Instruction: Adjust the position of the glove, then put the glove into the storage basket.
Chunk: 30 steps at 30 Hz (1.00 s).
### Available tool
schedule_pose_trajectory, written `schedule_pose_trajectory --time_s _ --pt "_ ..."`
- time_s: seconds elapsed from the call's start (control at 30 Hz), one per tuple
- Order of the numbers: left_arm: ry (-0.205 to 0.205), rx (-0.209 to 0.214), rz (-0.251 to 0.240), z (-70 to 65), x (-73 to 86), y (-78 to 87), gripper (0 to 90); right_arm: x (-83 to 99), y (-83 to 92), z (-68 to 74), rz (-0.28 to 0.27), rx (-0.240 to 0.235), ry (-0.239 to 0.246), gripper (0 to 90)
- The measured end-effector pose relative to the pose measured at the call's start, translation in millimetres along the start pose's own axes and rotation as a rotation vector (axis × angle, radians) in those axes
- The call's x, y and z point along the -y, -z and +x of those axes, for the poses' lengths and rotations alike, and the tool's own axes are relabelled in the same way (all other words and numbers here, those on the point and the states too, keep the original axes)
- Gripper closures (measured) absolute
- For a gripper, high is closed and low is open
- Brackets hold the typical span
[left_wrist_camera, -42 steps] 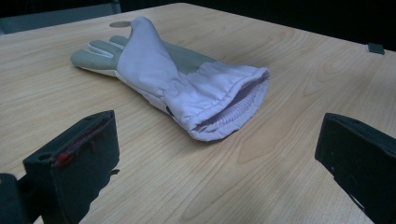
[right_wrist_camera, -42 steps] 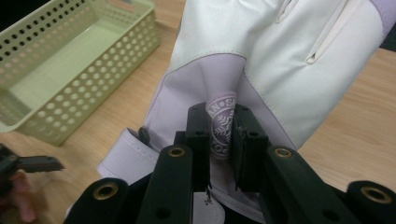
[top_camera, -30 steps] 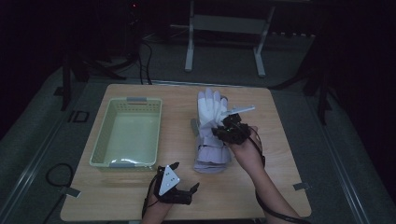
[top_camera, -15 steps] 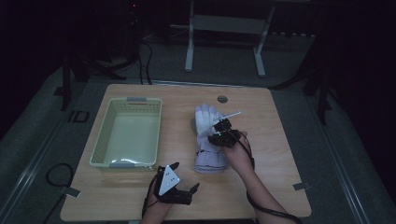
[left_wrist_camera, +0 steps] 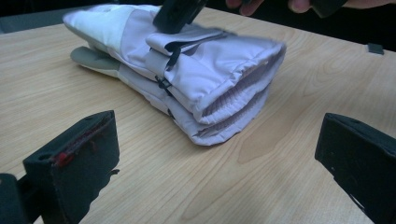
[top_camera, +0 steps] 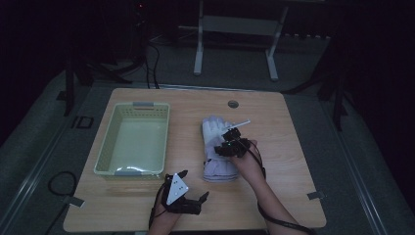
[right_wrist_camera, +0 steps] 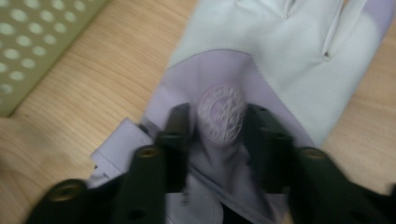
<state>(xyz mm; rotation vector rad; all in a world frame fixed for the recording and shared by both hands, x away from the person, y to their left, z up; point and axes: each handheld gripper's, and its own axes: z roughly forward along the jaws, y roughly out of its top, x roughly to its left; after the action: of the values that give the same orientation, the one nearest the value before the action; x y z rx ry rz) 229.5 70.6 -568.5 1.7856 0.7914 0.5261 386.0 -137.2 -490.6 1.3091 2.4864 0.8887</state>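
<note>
A pair of pale lilac and white gloves lies stacked one on the other near the middle of the tabletop, its long axis running from the person's side toward the far edge, cuffs toward the person and fingers pointing away. The right gripper sits on top of the stack at about mid-length; in the right gripper view its jaws stand partly closed on either side of a raised fold of the upper glove's fabric that carries a round embossed badge, and they look pinched on that fold, though blur makes the contact hard to confirm. The left gripper rests low near the tabletop's near edge, apart from the stack and on the person's side of it; its jaws are wide apart and hold nothing, and in its own view the ribbed cuff openings face it head-on. So the right hand is much the nearer, and any lift probably turns on whether its pinch takes only the top glove or both. To the left of the gloves, apart from them, stands an empty pale green basket. A thin white rod beside the right gripper is too small to identify, and the lower glove is mostly hidden.
</note>
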Motion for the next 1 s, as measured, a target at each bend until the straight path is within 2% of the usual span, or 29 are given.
schedule_pose_trajectory --time_s 0.1,0.2,0.27,0.37,0.47,0.57,0.63,0.67,0.7,0.77,0.87,0.9,0.97,1.0 --pt "-0.003 0.002 0.004 0.6 -0.1 0.2 0.0 2.4 6.8 -3.8 -0.024 -0.014 0.016 43.4" --pt "0.005 0.001 0.005 1.0 -0.2 0.1 0.0 6.9 15.6 -8.6 -0.070 -0.026 0.050 34.5" --pt "0.016 -0.015 0.011 1.0 -0.5 -1.0 0.0 10.5 19.9 -12.3 -0.078 -0.050 0.056 23.4" --pt "0.035 -0.012 0.001 3.1 -0.3 -0.4 0.0 17.3 24.0 -17.7 -0.098 -0.084 0.085 14.1" --pt "0.048 -0.020 0.011 3.5 -0.7 -1.5 0.0 23.7 24.9 -23.9 -0.102 -0.072 0.106 13.9" --pt "0.051 -0.026 0.017 3.8 -1.0 -2.1 0.0 27.0 26.1 -28.4 -0.124 -0.079 0.104 14.0" --pt "0.053 -0.061 0.021 3.7 -1.5 -3.2 0.0 30.0 30.5 -30.3 -0.159 -0.069 0.126 14.3" --pt "0.036 -0.104 0.016 2.2 -1.7 -3.4 0.0 31.3 33.0 -30.6 -0.185 -0.072 0.134 14.3" --pt "0.002 -0.180 0.027 -0.2 -2.2 -4.9 0.0 32.3 35.7 -30.5 -0.201 -0.065 0.150 14.3" --pt "0.007 -0.178 0.067 -0.4 -3.4 -7.7 0.0 34.7 43.5 -30.0 -0.234 -0.036 0.187 14.2" --pt "0.030 -0.144 0.139 -0.4 -6.3 -11.4 0.0 37.9 52.8 -30.0 -0.273 -0.041 0.216 13.8" --pt "0.042 -0.136 0.128 -1.7 -7.0 -10.1 0.0 39.3 55.7 -30.0 -0.287 -0.039 0.224 13.7" --pt "0.031 -0.140 0.136 -5.5 -11.1 -8.0 0.0 42.3 60.1 -30.6 -0.310 -0.035 0.239 13.4" --pt "0.042 -0.127 0.129 -6.7 -13.8 -6.5 0.0 44.0 61.5 -31.2 -0.321 -0.032 0.250 13.1"
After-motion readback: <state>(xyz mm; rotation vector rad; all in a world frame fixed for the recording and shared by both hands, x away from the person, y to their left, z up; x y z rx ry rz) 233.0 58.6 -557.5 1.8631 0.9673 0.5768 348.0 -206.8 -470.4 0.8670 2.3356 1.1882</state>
